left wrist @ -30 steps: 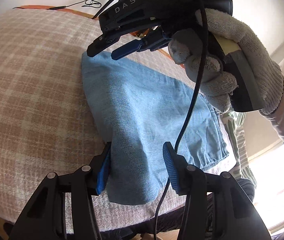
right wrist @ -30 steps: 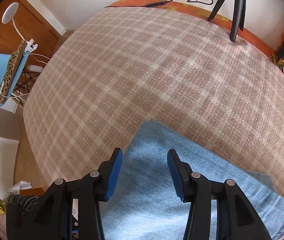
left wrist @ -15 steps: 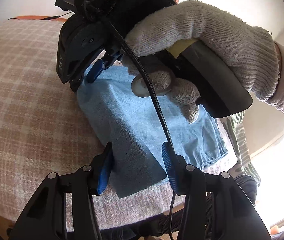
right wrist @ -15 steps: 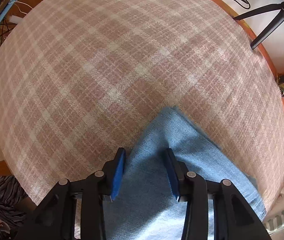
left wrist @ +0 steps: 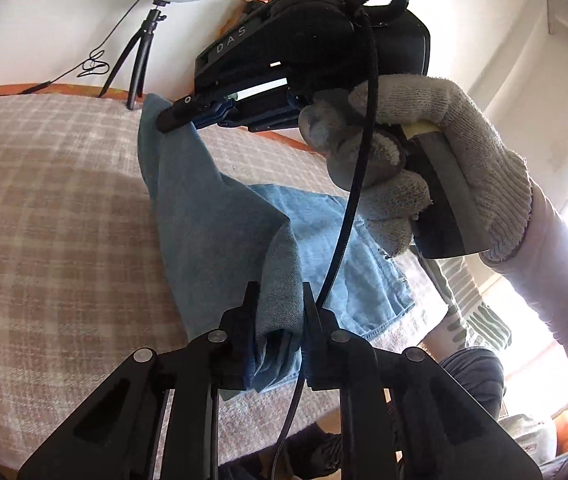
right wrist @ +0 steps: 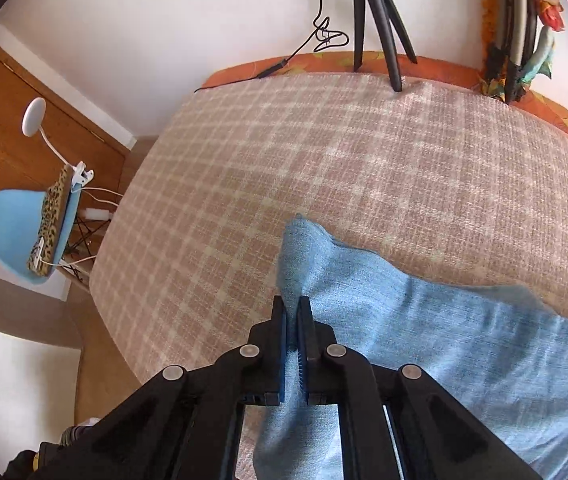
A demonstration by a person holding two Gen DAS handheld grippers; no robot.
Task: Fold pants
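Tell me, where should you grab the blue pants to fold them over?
Grab the pants at the two corners of the folded end, one gripper on each. Come in from the edge, so the fingers slide over and under the flat cloth. The left gripper and right gripper pinch there.

Grey knit glove [left wrist: 435, 152], possibly pale sleeve [left wrist: 563, 288].

Light blue denim pants [left wrist: 220, 216], beige-and-white plaid cover [right wrist: 363, 152], orange edge [right wrist: 435, 65]
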